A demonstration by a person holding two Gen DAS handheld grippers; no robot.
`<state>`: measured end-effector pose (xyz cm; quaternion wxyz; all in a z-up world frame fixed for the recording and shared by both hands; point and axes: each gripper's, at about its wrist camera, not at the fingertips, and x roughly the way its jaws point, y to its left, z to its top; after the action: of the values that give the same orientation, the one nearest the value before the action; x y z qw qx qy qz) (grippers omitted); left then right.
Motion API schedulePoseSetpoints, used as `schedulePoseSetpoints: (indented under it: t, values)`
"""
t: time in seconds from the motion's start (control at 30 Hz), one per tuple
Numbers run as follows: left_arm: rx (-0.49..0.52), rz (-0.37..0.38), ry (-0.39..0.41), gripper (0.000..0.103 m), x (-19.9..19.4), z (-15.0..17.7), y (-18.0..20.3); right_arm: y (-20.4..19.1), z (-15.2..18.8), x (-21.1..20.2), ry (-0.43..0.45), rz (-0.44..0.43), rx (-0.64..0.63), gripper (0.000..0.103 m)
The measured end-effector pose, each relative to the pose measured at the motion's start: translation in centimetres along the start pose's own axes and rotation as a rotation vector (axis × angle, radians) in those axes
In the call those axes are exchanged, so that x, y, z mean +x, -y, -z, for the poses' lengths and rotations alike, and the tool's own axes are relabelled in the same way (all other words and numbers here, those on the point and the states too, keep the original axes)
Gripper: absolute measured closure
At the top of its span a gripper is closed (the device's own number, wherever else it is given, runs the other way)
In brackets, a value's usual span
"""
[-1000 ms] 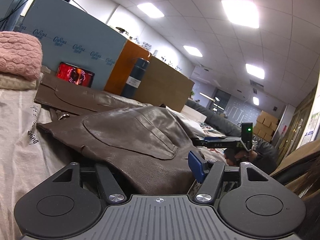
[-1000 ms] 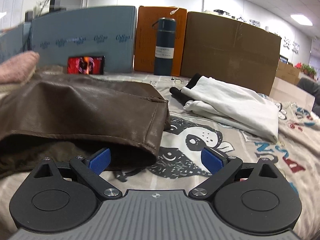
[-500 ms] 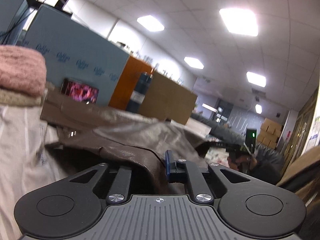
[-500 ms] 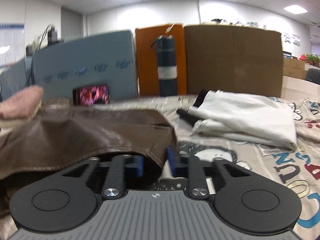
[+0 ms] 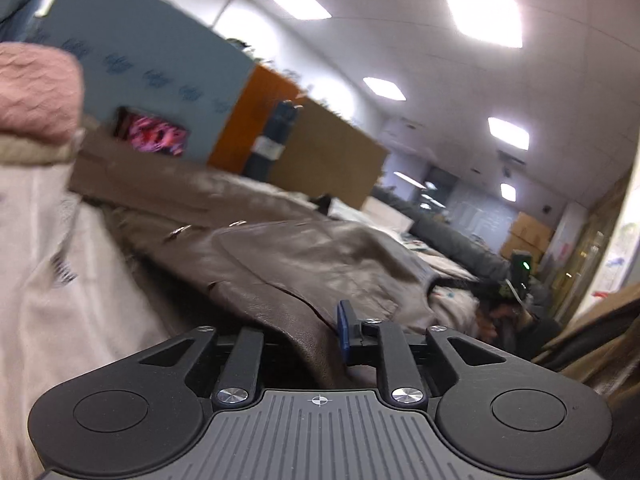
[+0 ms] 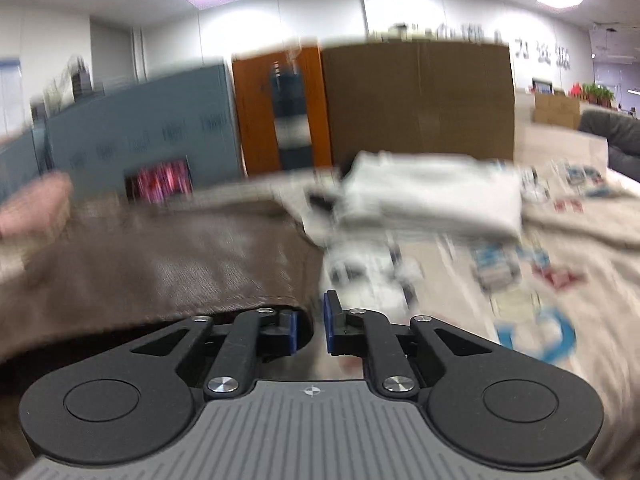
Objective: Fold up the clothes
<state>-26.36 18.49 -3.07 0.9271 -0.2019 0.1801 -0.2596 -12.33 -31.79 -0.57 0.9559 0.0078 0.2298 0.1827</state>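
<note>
Garment: your brown leather jacket (image 5: 304,264) lies unfolded across the printed bedsheet (image 6: 560,280), near you.
Left gripper (image 5: 316,340): pinching the jacket's near edge, jaws easing apart.
Right gripper (image 6: 310,326): pinching its corner.
Progress: first fold not yet made.
Done: white garment (image 6: 432,192), folded, far right.

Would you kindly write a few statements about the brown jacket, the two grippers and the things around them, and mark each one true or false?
1. The left gripper has the brown leather jacket between its pads. True; its jaws are opening slightly.
2. The right gripper is closed on the white folded garment. False: it pinches the jacket's edge, and the white garment lies apart, farther back.
3. A dark blue bottle stands in front of the orange board. True.
4. The pink knit item lies to the right of the jacket in the left wrist view. False: it is at the left.
</note>
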Motion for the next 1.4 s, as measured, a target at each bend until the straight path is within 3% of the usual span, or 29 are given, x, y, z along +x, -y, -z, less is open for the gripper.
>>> schedulePoseSetpoints:
  t: [0.07, 0.2, 0.27, 0.33, 0.37, 0.47, 0.57, 0.7, 0.8, 0.87, 0.9, 0.93, 0.97, 1.07, 1.17, 1.3, 1.4]
  values:
    - [-0.051, -0.021, 0.006, 0.082, 0.1, -0.2, -0.8, 0.0, 0.7, 0.1, -0.029, 0.014, -0.022, 0.078]
    - [-0.094, -0.026, 0.013, 0.074, 0.9, -1.0, -1.9, 0.1, 0.4, -0.5, -0.014, 0.041, -0.036, 0.051]
    - [-0.093, -0.031, 0.0, 0.063, 1.5, -1.3, -2.1, 0.3, 0.5, -0.7, -0.015, 0.038, -0.049, 0.045]
    - [-0.103, -0.025, -0.007, 0.052, 1.9, -1.4, -2.3, 0.5, 0.5, -0.9, -0.009, 0.018, -0.055, 0.028]
    - [-0.102, -0.017, -0.006, 0.043, 2.0, -1.5, -2.5, 0.6, 0.6, -1.1, -0.002, -0.004, -0.05, 0.027]
    - [-0.102, -0.003, 0.0, 0.031, 2.4, -2.2, -2.9, 1.0, 0.8, -1.9, 0.0, -0.129, -0.034, 0.024]
    - [-0.106, -0.006, 0.005, 0.03, 2.8, -3.2, -3.7, 1.6, 0.9, -3.4, -0.01, -0.295, -0.028, 0.02]
    - [-0.181, 0.002, 0.011, 0.029, 3.2, -4.4, -5.2, 2.8, 0.1, -5.7, 0.079, -0.369, 0.023, 0.019]
    - [-0.301, 0.015, -0.006, 0.029, 4.4, -5.6, -6.4, 3.4, -1.4, -5.8, 0.179, -0.424, 0.126, 0.017]
    - [-0.305, -0.009, -0.028, 0.035, 5.3, -6.3, -6.5, 2.8, -2.9, -4.3, 0.18, -0.412, 0.158, 0.017]
    - [-0.282, -0.04, -0.035, 0.044, 5.7, -6.4, -6.2, 2.4, -3.6, -3.4, 0.172, -0.401, 0.168, 0.017]
    - [-0.249, -0.061, -0.044, 0.079, 6.0, -6.4, -5.9, 1.9, -4.1, -2.4, 0.154, -0.385, 0.17, 0.017]
    - [-0.23, -0.072, -0.036, 0.102, 5.9, -6.0, -5.7, 1.4, -4.6, -1.4, 0.134, -0.376, 0.164, 0.017]
    - [-0.192, -0.063, 0.009, 0.101, 4.9, -5.0, -4.7, -0.4, -5.5, 0.6, 0.105, -0.371, 0.109, 0.017]
    - [-0.162, -0.062, 0.035, 0.101, 3.3, -4.3, -3.6, -2.1, -6.4, 2.3, 0.091, -0.424, 0.061, 0.017]
    - [-0.125, -0.047, -0.035, 0.099, 2.7, -3.3, -3.5, -4.4, -7.4, 4.9, 0.03, -0.476, -0.001, 0.017]
    - [-0.137, -0.036, -0.041, 0.093, 3.0, -3.3, -4.1, -6.6, -7.6, 6.7, -0.041, -0.518, -0.088, 0.017]
